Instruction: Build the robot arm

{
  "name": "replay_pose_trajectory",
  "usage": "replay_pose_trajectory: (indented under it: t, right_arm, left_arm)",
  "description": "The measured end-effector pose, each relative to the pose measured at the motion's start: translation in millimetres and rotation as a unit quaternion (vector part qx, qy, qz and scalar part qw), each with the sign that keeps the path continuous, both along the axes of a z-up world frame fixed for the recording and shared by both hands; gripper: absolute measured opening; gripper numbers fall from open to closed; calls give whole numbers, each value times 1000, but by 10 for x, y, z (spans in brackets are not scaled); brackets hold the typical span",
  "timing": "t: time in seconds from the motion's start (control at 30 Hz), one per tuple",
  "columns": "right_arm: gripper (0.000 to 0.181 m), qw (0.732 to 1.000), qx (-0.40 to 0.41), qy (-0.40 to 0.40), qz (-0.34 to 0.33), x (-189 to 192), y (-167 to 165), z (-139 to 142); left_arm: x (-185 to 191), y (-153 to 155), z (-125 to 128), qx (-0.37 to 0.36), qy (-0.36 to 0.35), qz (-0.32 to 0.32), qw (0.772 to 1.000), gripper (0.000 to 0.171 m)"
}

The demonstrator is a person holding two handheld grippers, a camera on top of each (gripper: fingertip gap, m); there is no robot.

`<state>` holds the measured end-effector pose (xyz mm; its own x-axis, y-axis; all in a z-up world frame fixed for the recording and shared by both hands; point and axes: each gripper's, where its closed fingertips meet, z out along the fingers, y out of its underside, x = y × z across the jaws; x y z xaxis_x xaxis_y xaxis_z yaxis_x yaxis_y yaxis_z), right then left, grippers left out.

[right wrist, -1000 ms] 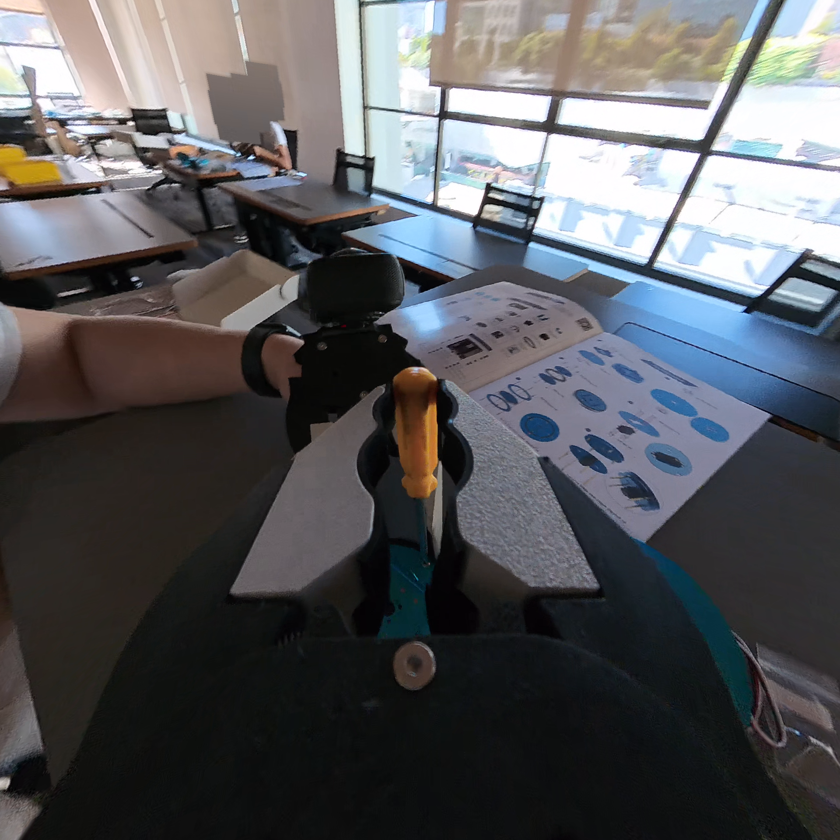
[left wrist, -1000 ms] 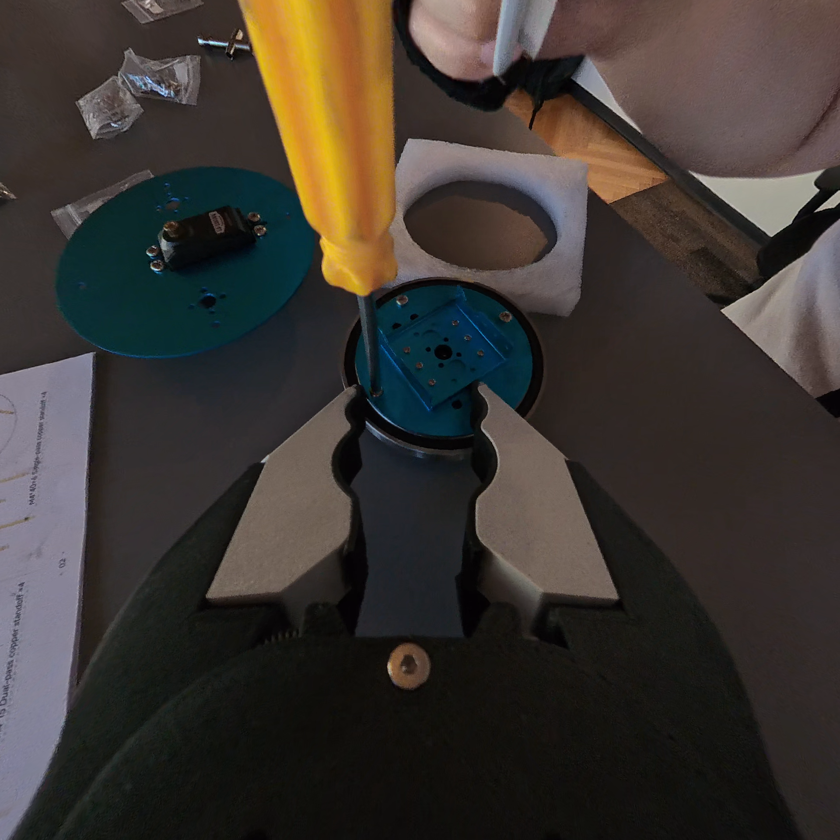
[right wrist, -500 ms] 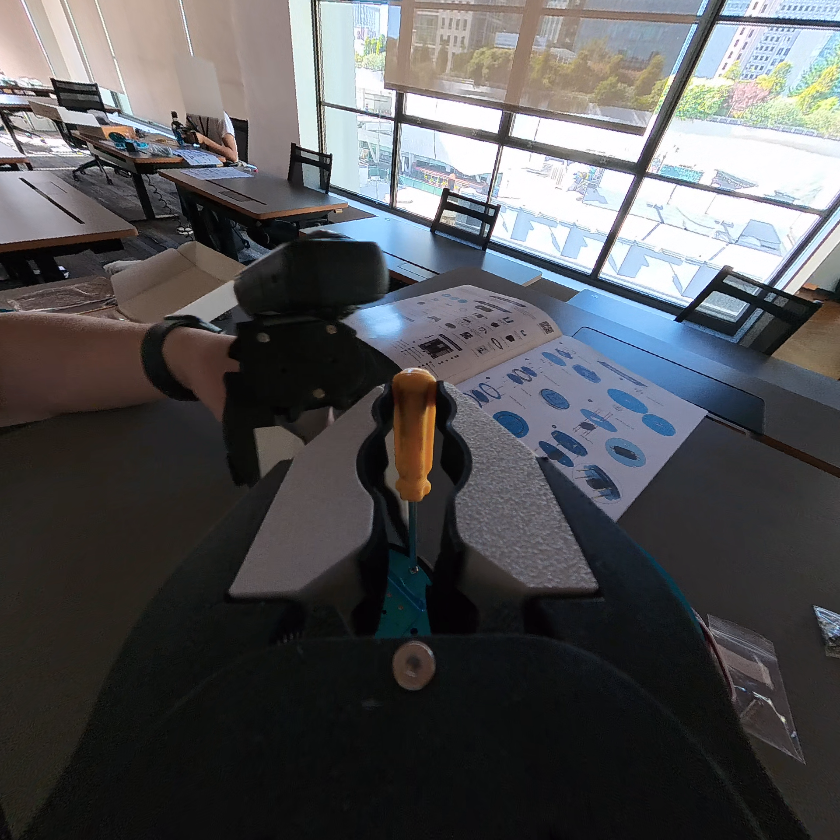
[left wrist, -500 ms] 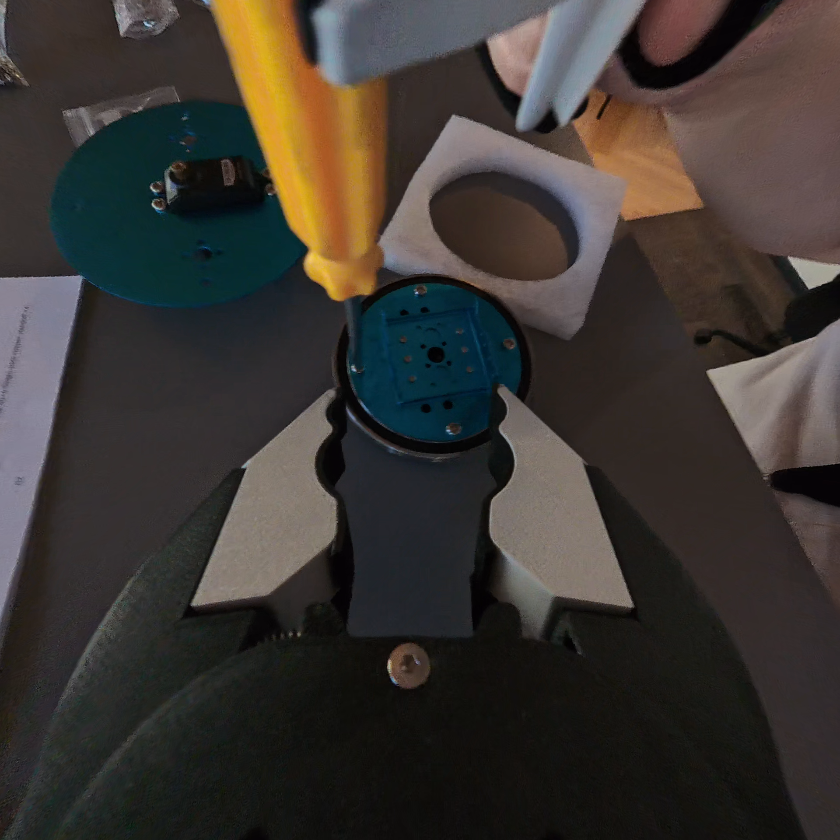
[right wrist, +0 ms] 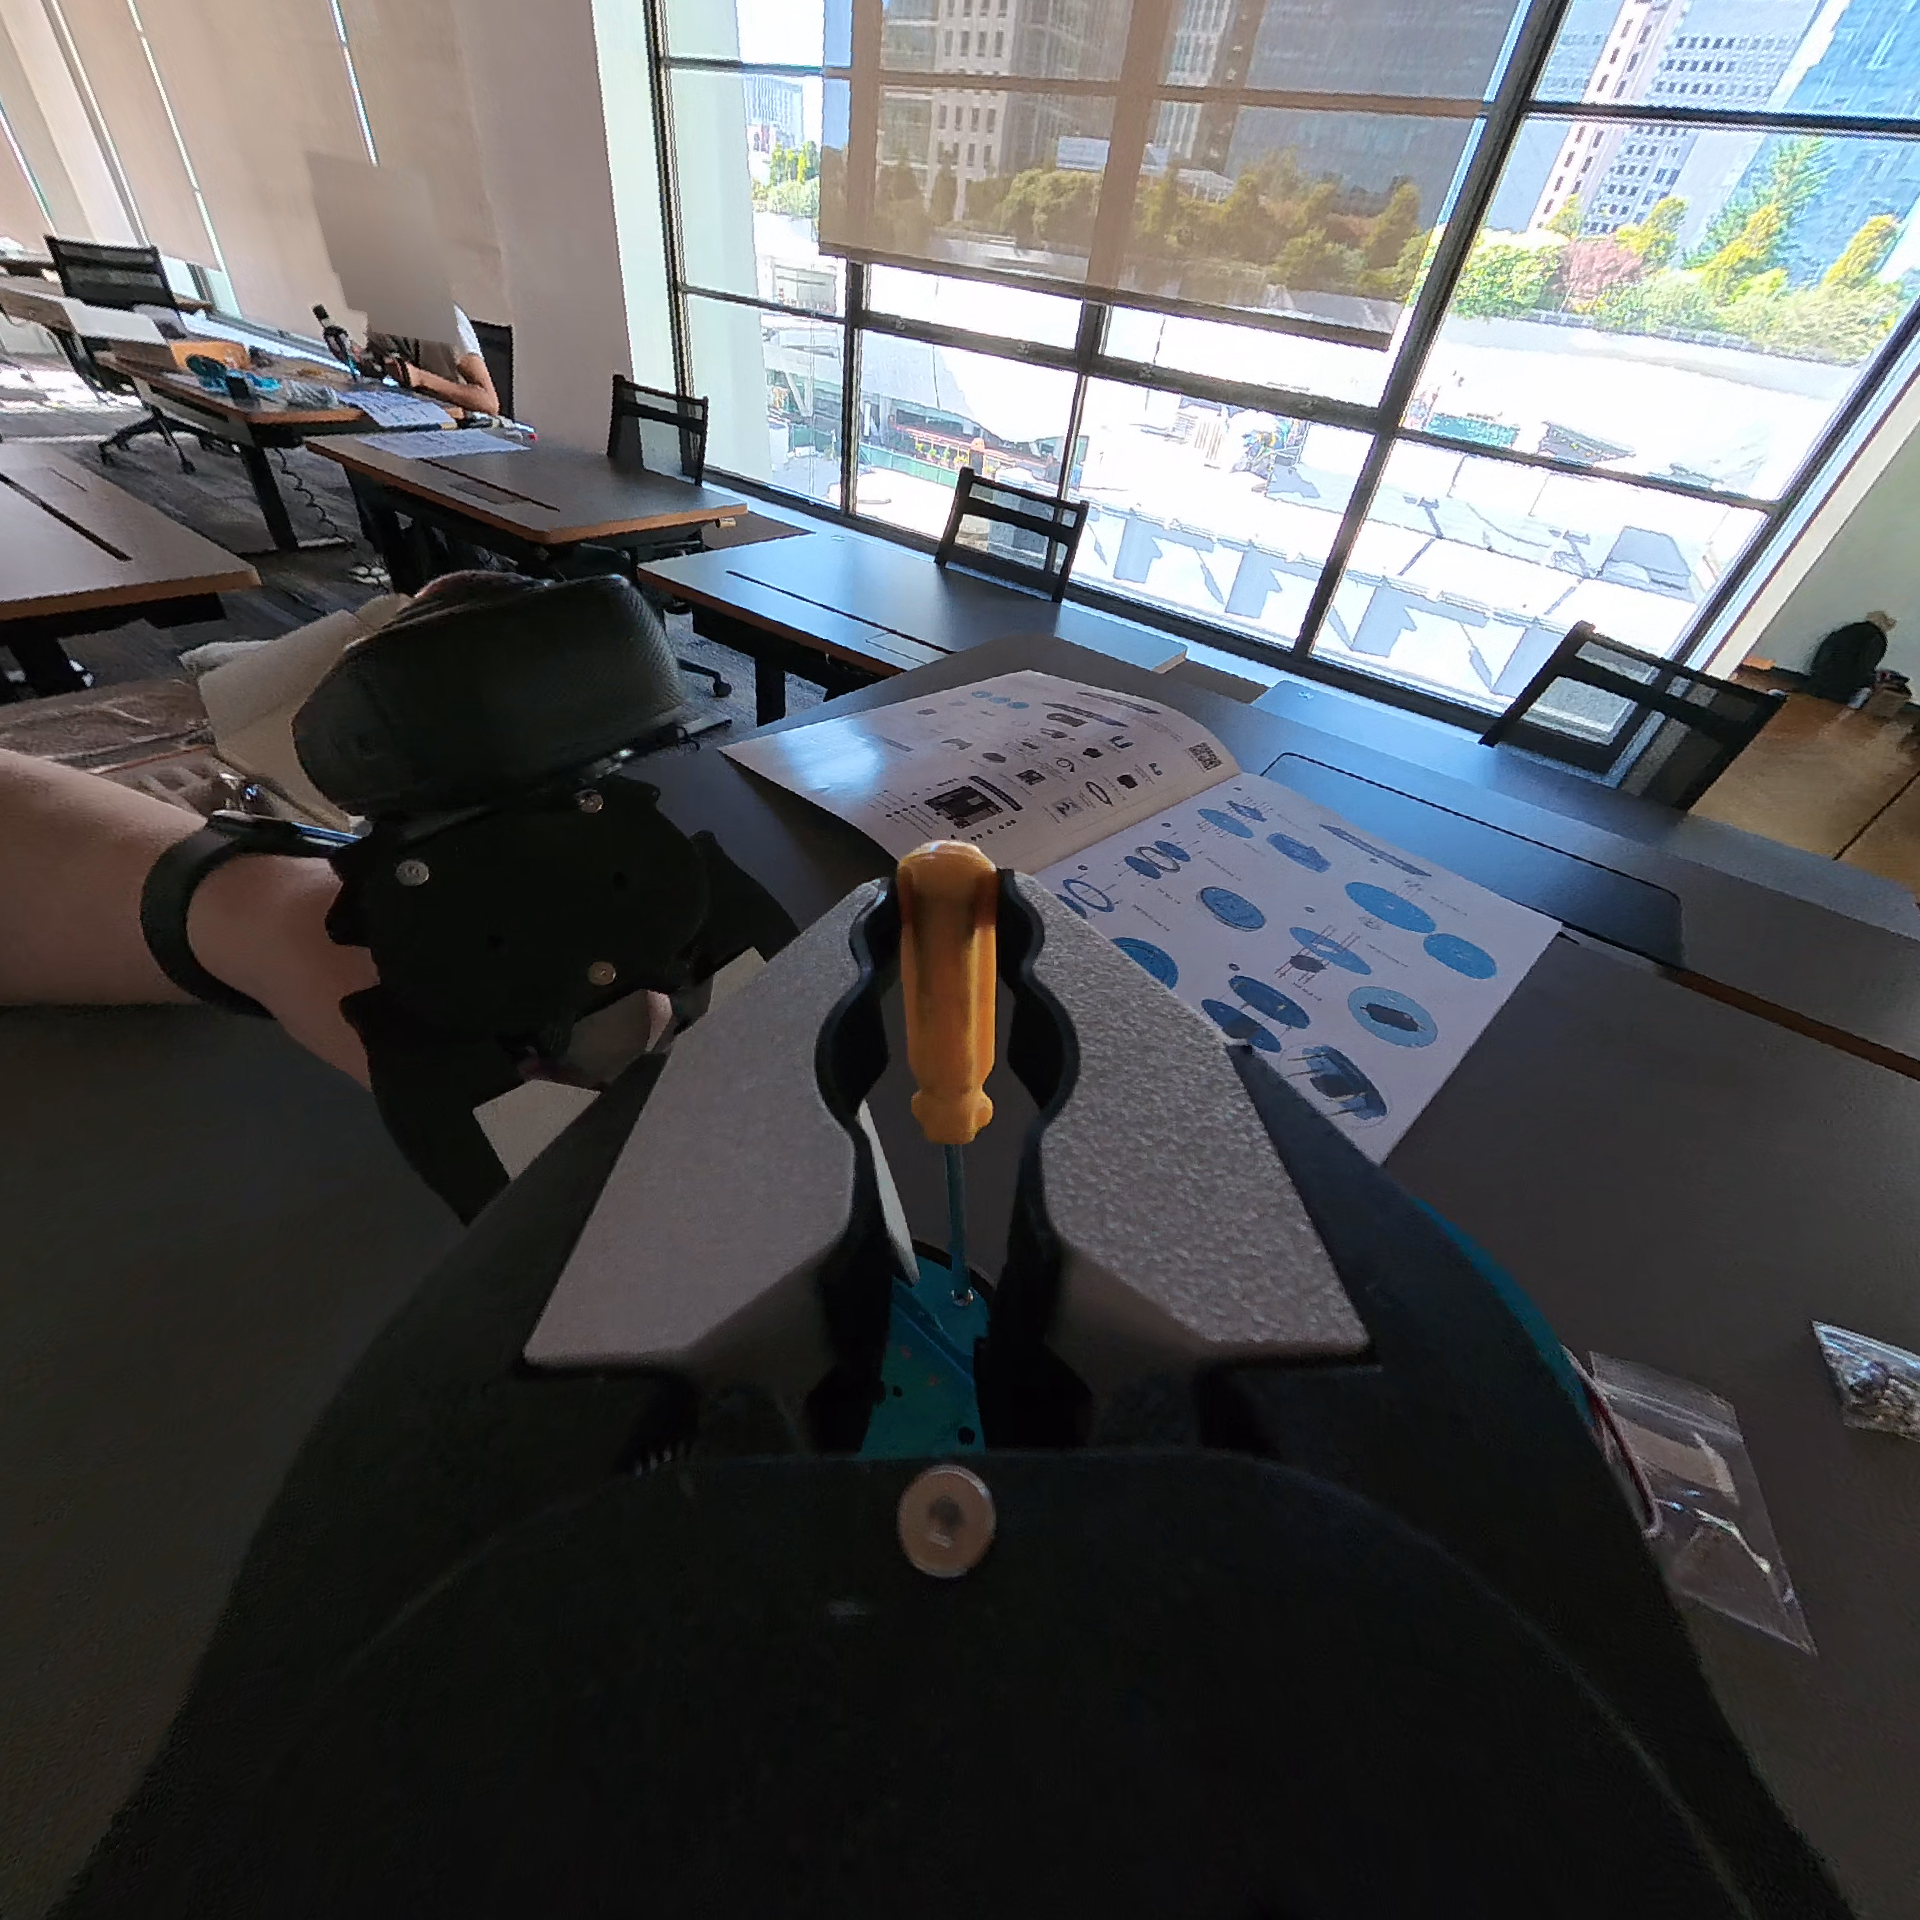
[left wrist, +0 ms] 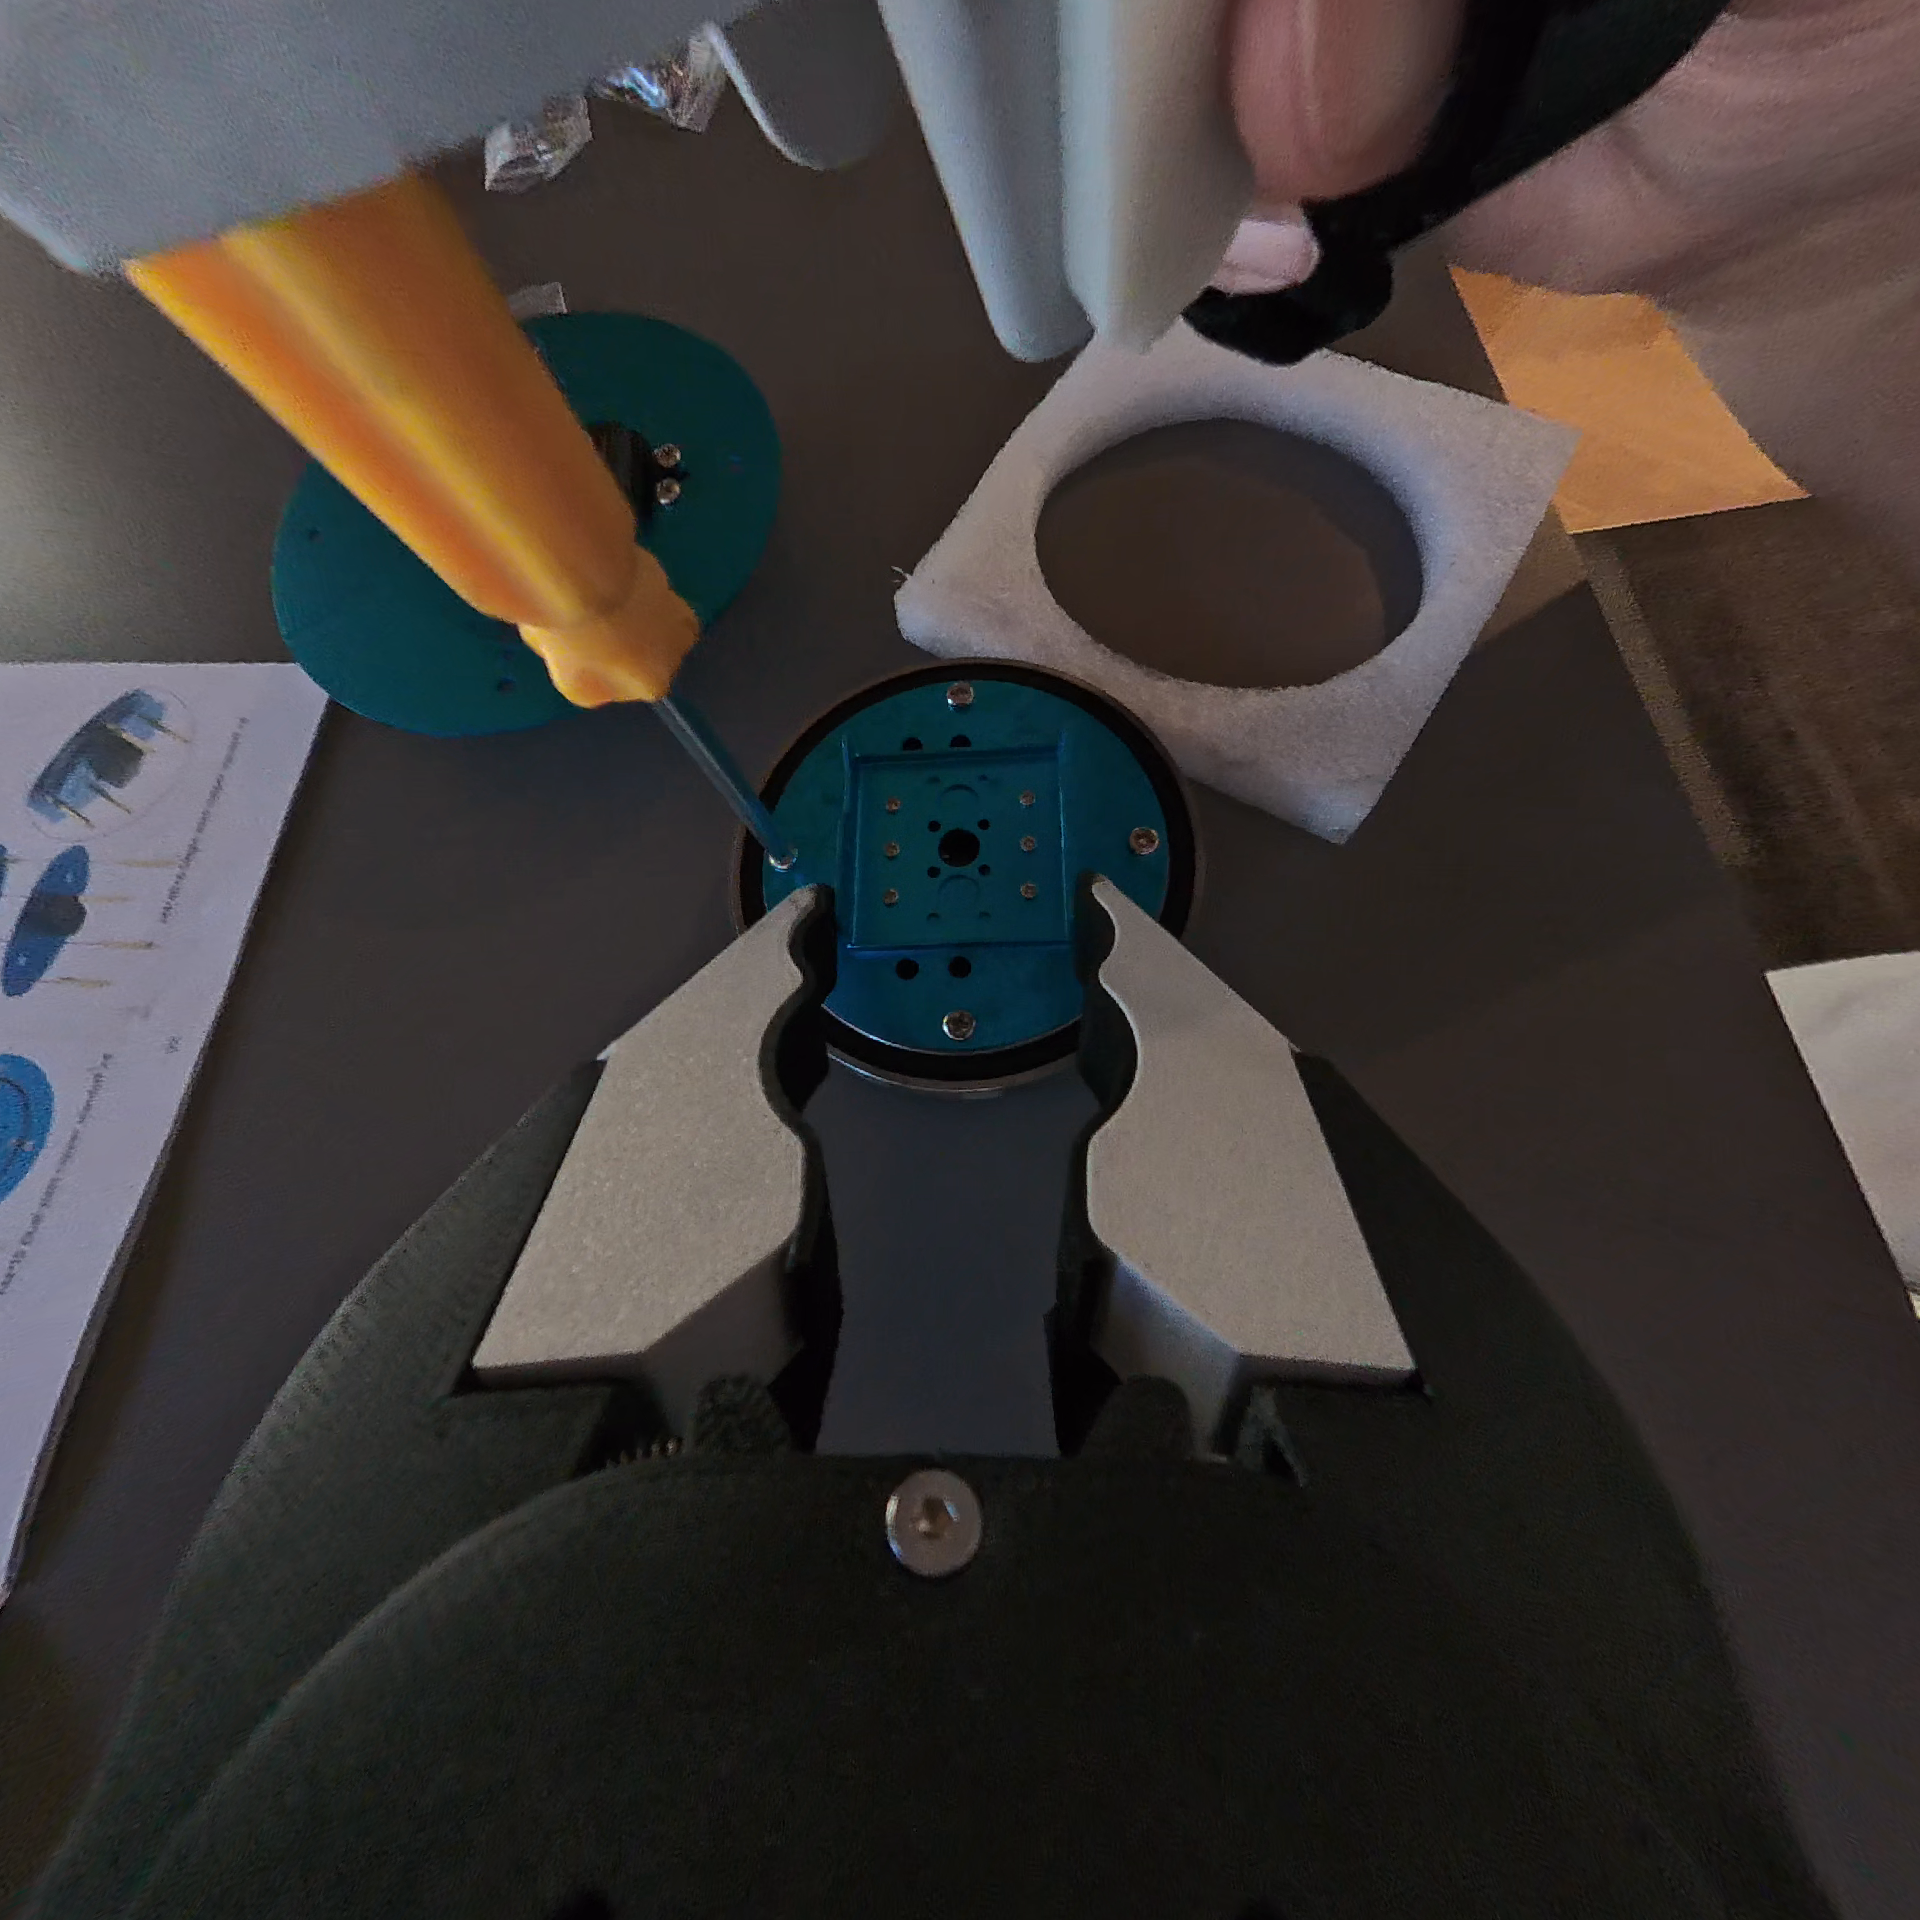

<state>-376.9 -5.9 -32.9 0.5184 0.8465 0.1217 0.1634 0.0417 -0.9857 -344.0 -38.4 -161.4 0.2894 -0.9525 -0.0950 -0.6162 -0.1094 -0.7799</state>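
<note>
A round blue plate assembly [left wrist: 997, 987] with a raised square bracket [left wrist: 961, 831] lies on the dark table [left wrist: 1455, 1091]. My left gripper [left wrist: 954, 891] reaches over the plate, and its two fingertips press the left and right sides of the bracket. My right gripper [right wrist: 948, 894] is shut on the handle of a yellow screwdriver [right wrist: 948, 997]. The screwdriver [left wrist: 436, 416] slants in from the upper left. Its tip rests on a screw [left wrist: 781, 858] at the plate's left edge. The left gripper's black body [right wrist: 499, 831] shows in the right wrist view, held by a hand.
A white foam square with a round hole [left wrist: 1455, 499] lies behind the plate. A larger teal disc with a black servo [left wrist: 416, 623] lies to the back left. An instruction sheet [left wrist: 104, 935] lies on the left. Small plastic bags of hardware [right wrist: 1694, 1507] lie nearby. The table edge [left wrist: 1621, 644] is on the right. Left tips to right tips: about 12 cm.
My left gripper moved forward over the plate, and its jaws narrowed onto the square bracket. The screwdriver leaned over more, with its tip still at the left screw.
</note>
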Motion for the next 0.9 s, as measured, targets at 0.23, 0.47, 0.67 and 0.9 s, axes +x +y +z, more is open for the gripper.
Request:
replay_pose_trajectory:
  t: [0.23,0.47,0.67,0.9]
  right_arm:
    - [17,1000,-5,20,-14,75,33,10]
    - [18,995,18,47,-88,139,67,16]
    - [18,981,37,76,-175,253,126,30]
    - [18,969,65,88,-220,237,86,33]
  left_arm:
    - [29,2,-15,-22,-16,5,1000,46]
    - [90,19,-13,-19,-34,23,999,46]
    - [103,31,-12,-16,-38,38,998,46]
    - [110,38,-9,-9,-43,51,998,46]
